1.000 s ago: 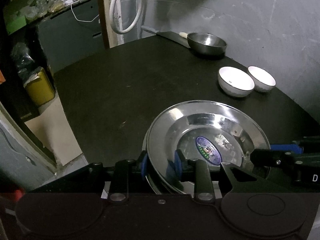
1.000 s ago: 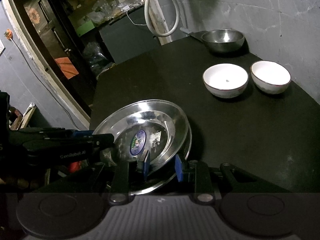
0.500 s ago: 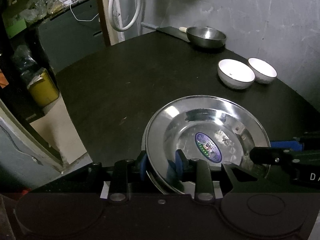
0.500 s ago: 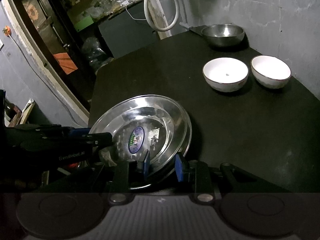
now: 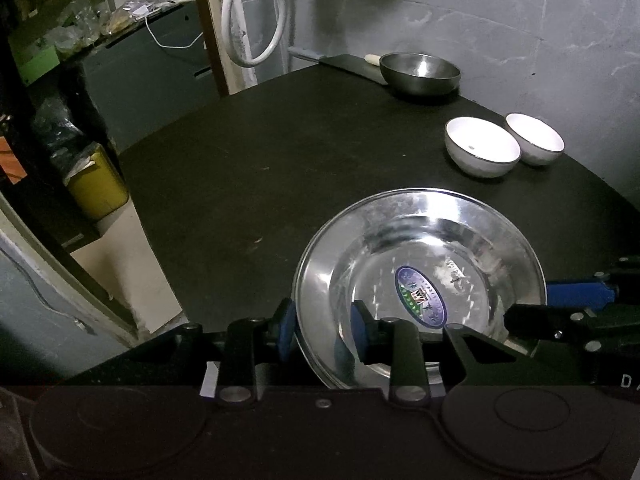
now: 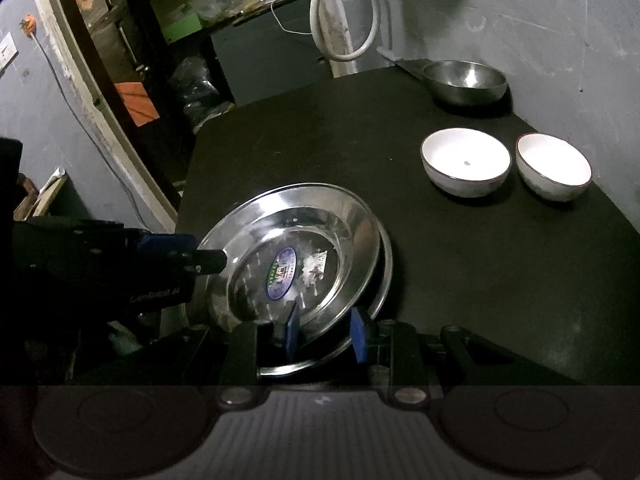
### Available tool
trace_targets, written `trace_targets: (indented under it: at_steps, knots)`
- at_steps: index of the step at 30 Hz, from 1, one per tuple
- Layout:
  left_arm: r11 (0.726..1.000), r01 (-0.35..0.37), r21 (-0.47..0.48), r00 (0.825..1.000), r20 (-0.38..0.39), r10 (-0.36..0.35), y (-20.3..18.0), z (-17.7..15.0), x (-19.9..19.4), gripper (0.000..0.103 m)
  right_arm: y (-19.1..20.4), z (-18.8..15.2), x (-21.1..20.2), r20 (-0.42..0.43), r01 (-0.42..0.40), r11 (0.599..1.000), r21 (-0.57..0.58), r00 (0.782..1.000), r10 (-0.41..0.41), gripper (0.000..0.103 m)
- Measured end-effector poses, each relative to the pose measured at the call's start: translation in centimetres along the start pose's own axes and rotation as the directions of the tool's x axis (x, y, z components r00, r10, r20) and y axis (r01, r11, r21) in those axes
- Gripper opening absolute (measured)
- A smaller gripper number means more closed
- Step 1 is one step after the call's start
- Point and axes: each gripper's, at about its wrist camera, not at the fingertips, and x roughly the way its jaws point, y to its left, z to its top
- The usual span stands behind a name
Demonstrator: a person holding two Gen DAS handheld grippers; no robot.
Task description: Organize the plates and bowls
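Grippers level — left gripper [image 5: 322, 330], right gripper [image 6: 326, 332] — jaws astride steel plate [image 5: 420, 264] rim.

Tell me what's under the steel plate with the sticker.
A second steel plate lies under the stickered steel plate; only its rim shows along the right and near edges. The upper plate covers the rest.

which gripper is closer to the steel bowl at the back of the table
Right, though only slightly and it is hard to judge. Both the left gripper and the right gripper sit at the near edge, straddling the steel plate's rim, far from the steel bowl.
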Motion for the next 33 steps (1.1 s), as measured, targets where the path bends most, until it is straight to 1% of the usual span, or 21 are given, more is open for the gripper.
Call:
trace_targets:
  at_steps: [6, 11, 13, 14, 15, 16, 17, 18, 19, 20, 21, 23, 27, 29, 33]
  knots:
    - [1.0, 0.006, -0.009, 1.0, 0.0, -0.006, 0.3, 0.0, -0.1, 0.032, 0.3, 0.0, -0.1, -0.001, 0.018, 0.999, -0.03, 1.0, -0.018, 0.031]
    - [1.0, 0.007, -0.026, 1.0, -0.002, -0.007, 0.6, 0.0, -0.1, 0.032, 0.8, 0.0, -0.1, -0.001, 0.052, 0.996, -0.071, 0.999, -0.052, 0.04]
    - [0.999, 0.008, -0.032, 1.0, -0.001, -0.008, 0.8, 0.0, -0.2, 0.035, 0.7, -0.1, 0.0, -0.005, 0.057, 0.996, -0.069, 0.998, -0.057, 0.043]
    - [0.999, 0.008, -0.036, 1.0, 0.001, -0.008, 0.8, 0.1, -0.2, 0.039, 0.6, -0.2, 0.0, -0.006, 0.06, 0.996, -0.066, 0.998, -0.061, 0.049]
    - [0.999, 0.01, -0.042, 1.0, 0.006, -0.01, 0.9, 0.1, -0.3, 0.047, 0.4, -0.2, 0.0, -0.004, 0.065, 0.996, -0.061, 0.998, -0.066, 0.054]
    - [0.999, 0.013, -0.049, 1.0, 0.012, -0.012, 1.1, 0.2, -0.3, 0.053, 0.2, -0.2, -0.1, -0.001, 0.071, 0.996, -0.055, 0.997, -0.071, 0.062]
    - [0.998, 0.017, -0.057, 1.0, 0.02, -0.016, 1.2, 0.3, -0.4, 0.068, 0.0, -0.2, -0.2, 0.005, 0.076, 0.996, -0.049, 0.997, -0.075, 0.066]
    - [0.998, 0.016, -0.066, 0.999, 0.034, -0.014, 1.4, 0.4, -0.5, 0.082, -0.3, -0.1, -0.3, 0.013, 0.08, 0.996, -0.044, 0.997, -0.08, 0.073]
    - [0.997, 0.009, -0.074, 0.998, 0.055, -0.005, 1.5, 0.6, -0.6, 0.087, -0.6, 0.0, -0.5, 0.021, 0.086, 0.996, -0.039, 0.996, -0.085, 0.082]
    - [0.997, 0.004, -0.077, 0.997, 0.072, 0.002, 1.5, 0.8, -0.6, 0.094, -1.0, 0.2, -0.6, 0.031, 0.093, 0.995, -0.034, 0.995, -0.092, 0.089]
    - [0.997, -0.001, -0.079, 0.996, 0.09, 0.009, 1.6, 1.2, -0.6, 0.1, -1.4, 0.4, -0.8, 0.046, 0.101, 0.994, -0.03, 0.994, -0.099, 0.091]
    - [0.997, -0.007, -0.081, 0.992, 0.122, 0.017, 1.6, 2.1, -0.3, 0.102, -2.4, 1.1, -1.0, 0.071, 0.114, 0.993, -0.023, 0.991, -0.112, 0.102]
    - [0.994, -0.029, -0.102, 0.988, 0.15, 0.045, 1.6, 4.9, 1.4, 0.102, -5.3, 3.5, -0.8, 0.129, 0.15, 0.988, -0.03, 0.981, -0.145, 0.103]
    - [0.99, -0.029, -0.137, 0.985, 0.165, 0.052, 1.4, 6.6, 2.4, 0.102, -7.1, 5.1, -0.3, 0.161, 0.168, 0.985, -0.028, 0.974, -0.161, 0.103]
    - [0.973, -0.011, -0.229, 0.977, 0.207, 0.06, 0.7, 11.1, 5.0, 0.102, -10.8, 9.0, 1.6, 0.217, 0.168, 0.986, 0.015, 0.962, -0.167, 0.103]
